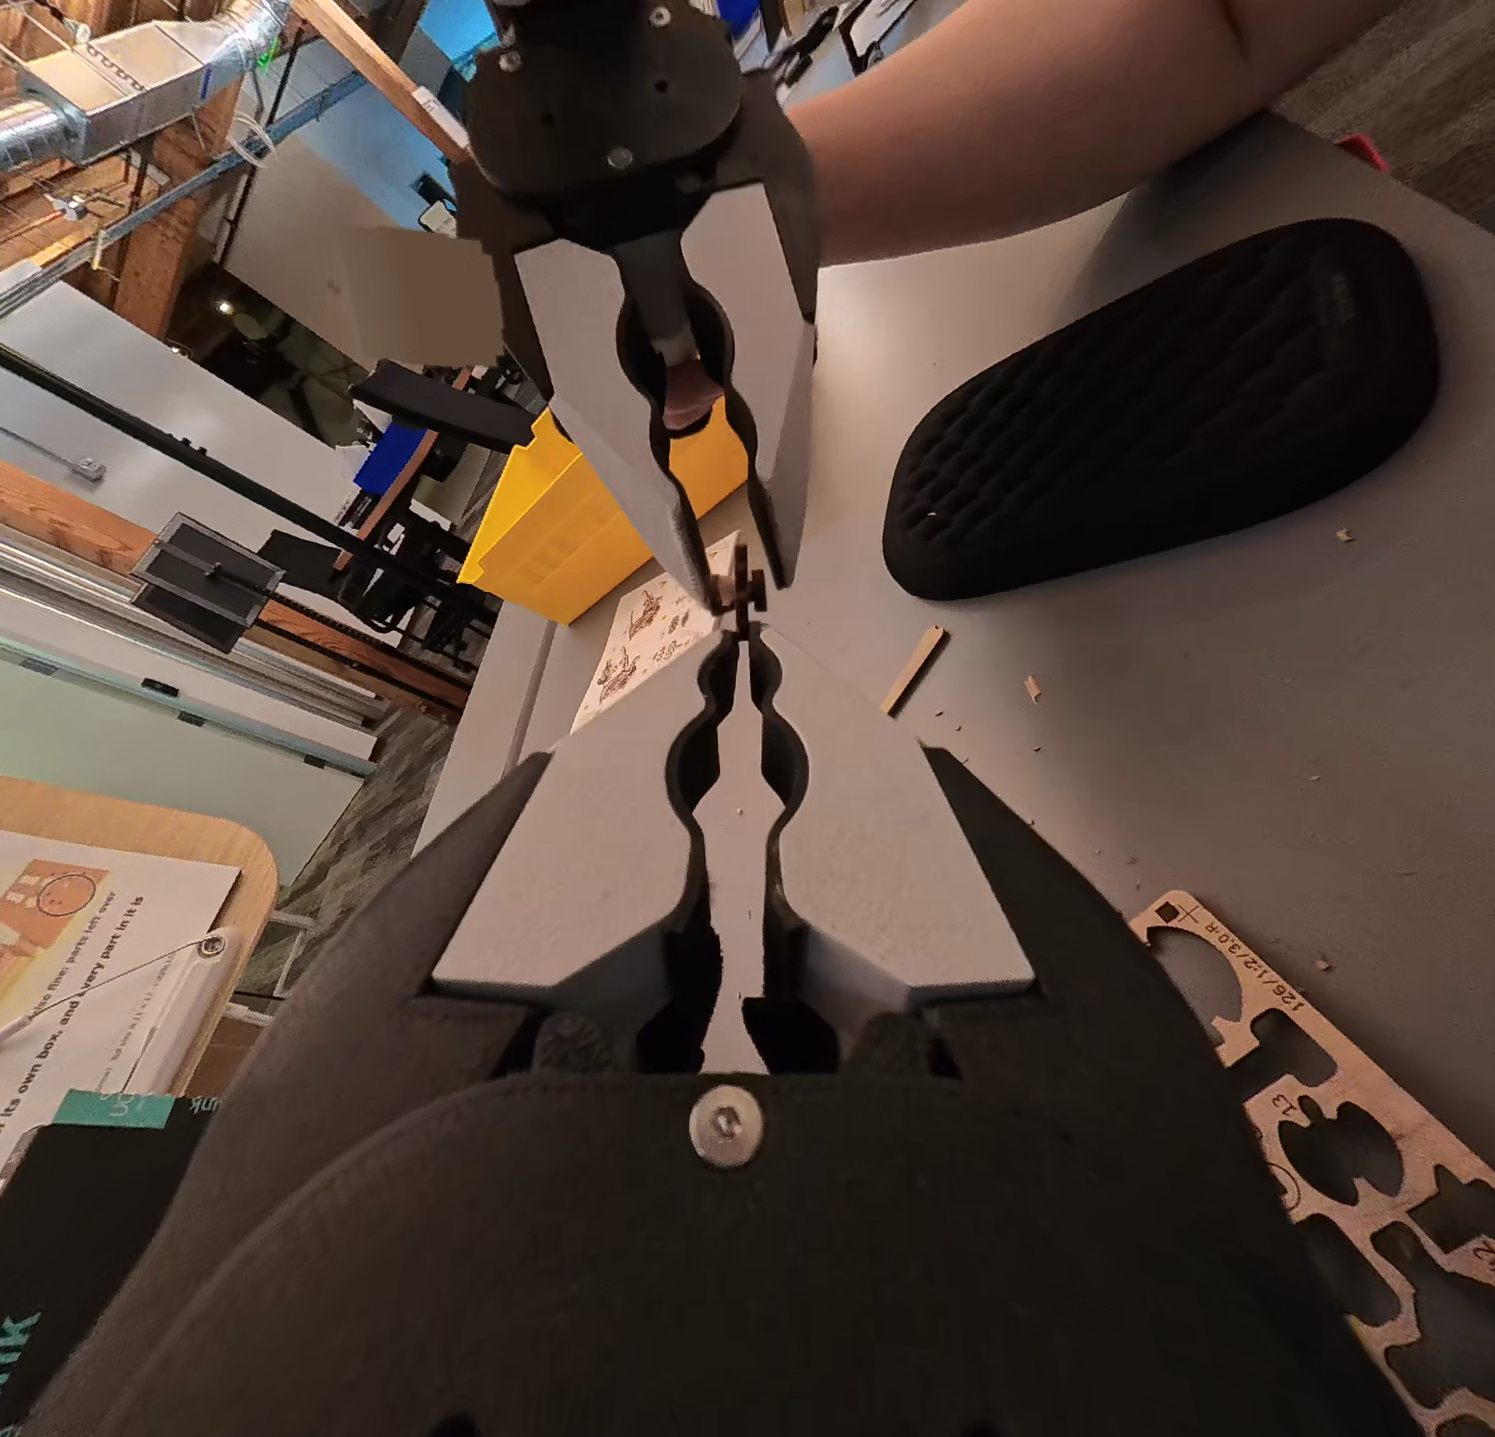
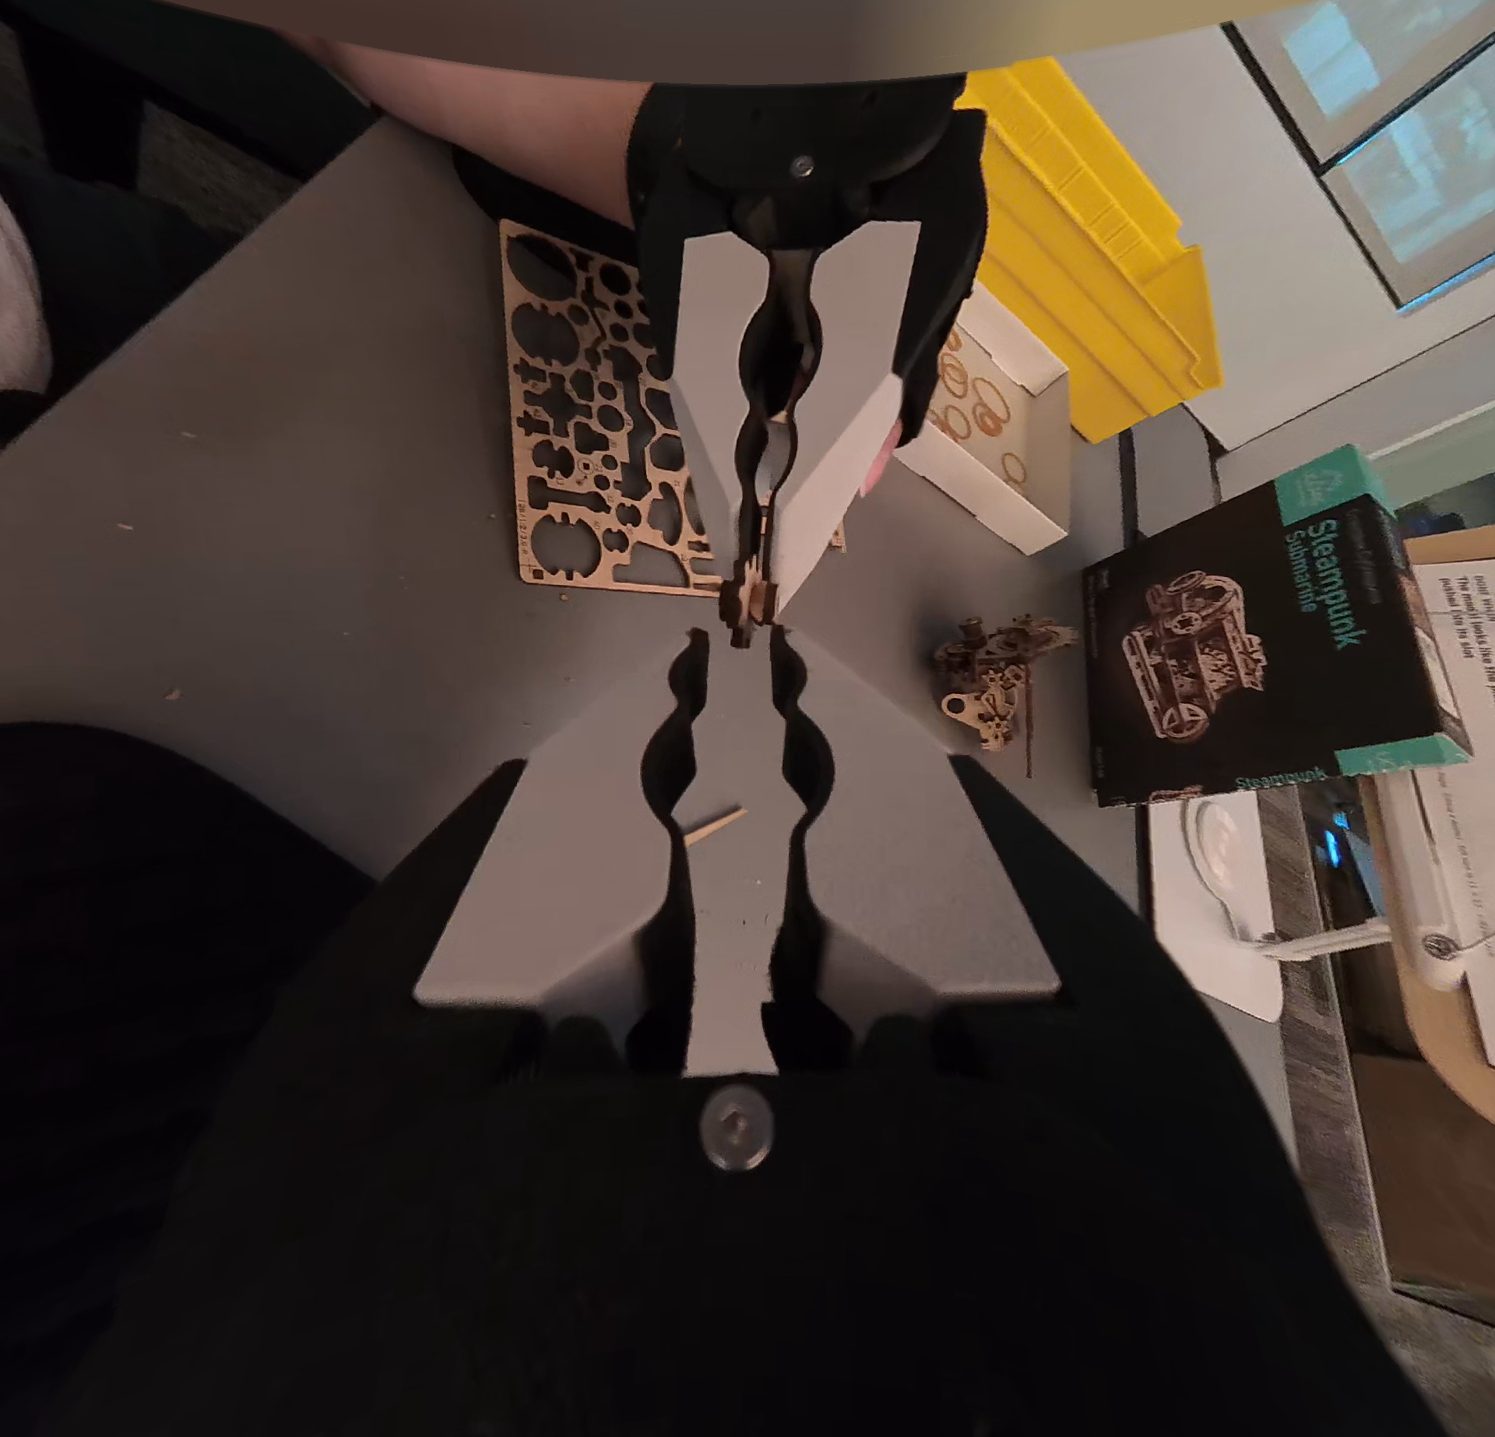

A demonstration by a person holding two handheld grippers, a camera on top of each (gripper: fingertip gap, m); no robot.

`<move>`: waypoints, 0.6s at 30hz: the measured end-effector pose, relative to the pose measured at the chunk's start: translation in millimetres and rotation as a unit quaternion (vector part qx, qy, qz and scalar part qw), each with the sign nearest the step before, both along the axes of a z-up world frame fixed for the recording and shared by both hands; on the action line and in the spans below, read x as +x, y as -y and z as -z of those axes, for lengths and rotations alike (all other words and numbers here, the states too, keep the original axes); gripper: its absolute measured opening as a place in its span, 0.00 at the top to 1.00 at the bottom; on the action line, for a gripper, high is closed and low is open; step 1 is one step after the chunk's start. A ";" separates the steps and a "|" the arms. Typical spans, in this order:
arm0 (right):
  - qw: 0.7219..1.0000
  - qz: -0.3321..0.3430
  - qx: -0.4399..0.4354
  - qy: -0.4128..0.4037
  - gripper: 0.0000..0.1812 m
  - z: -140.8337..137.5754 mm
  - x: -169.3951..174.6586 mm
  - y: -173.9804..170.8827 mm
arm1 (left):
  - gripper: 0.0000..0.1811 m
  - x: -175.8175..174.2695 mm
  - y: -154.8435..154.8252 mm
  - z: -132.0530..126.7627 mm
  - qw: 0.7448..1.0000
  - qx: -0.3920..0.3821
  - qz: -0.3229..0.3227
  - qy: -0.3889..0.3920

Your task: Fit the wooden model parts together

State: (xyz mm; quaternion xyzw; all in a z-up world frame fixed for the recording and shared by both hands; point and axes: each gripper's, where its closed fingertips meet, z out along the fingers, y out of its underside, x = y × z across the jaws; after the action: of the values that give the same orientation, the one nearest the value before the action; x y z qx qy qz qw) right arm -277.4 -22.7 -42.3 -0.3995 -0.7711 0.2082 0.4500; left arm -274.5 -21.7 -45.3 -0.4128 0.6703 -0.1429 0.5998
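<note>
The left gripper pinches a small wooden gear piece at its tips – directly ahead the right gripper meets it tip to tip, jaws slightly parted around the piece. Mating step, probably – next, a straight, gentle push.

- The wooden part between the meeting gripper tips is too small to make out its shape or which tips grip it.
- The cut-out sheet beside the left gripper is cut off by the frame edge.
- A blur covers the top of the right wrist view, beyond the far gripper.
</note>
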 end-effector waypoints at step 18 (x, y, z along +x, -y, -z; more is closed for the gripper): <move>0.999 0.009 0.014 0.028 0.99 11.1 -2.7 -3.7 | 1.00 -1.3 -0.3 12.5 0.999 -0.025 0.008 -0.023</move>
State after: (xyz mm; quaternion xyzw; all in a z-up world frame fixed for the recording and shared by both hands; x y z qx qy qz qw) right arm -280.1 -19.1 -53.4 -0.4055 -0.7825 0.1824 0.4358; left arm -275.8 -21.5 -57.8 -0.4253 0.6834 -0.1554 0.5727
